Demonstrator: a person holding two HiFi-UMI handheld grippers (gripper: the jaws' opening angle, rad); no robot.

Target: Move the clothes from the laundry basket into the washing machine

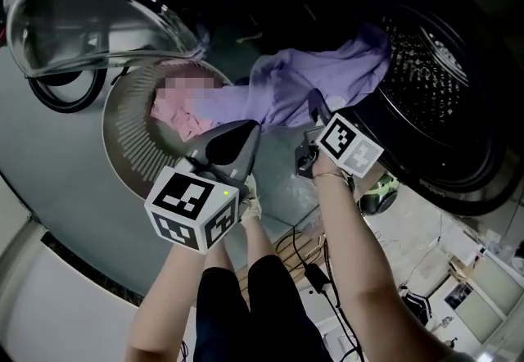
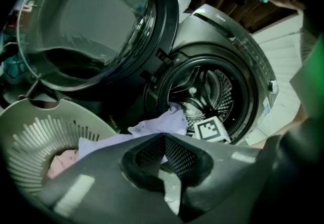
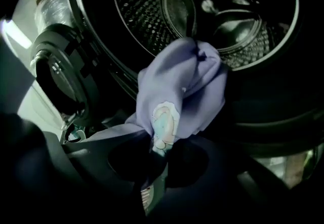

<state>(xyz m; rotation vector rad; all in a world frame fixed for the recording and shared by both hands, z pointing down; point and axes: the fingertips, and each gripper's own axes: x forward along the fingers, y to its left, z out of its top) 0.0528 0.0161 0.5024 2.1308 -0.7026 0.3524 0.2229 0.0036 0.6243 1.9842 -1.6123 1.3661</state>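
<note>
Plainly, square-marker cube (image 1: 350,147) on right hand-held gripper (image 3: 158,151) with lilac garment (image 3: 177,83)

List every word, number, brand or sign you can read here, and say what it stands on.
No text can be read.
Washing machine: small marks on its front panel, too small to read.
Marker cubes: black-and-white square patterns, no letters.
Purple garment: a printed picture, no words.

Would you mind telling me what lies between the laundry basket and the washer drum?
The purple garment spans that gap, from basket to drum, pinched by the right gripper; the head view shows it.
</note>
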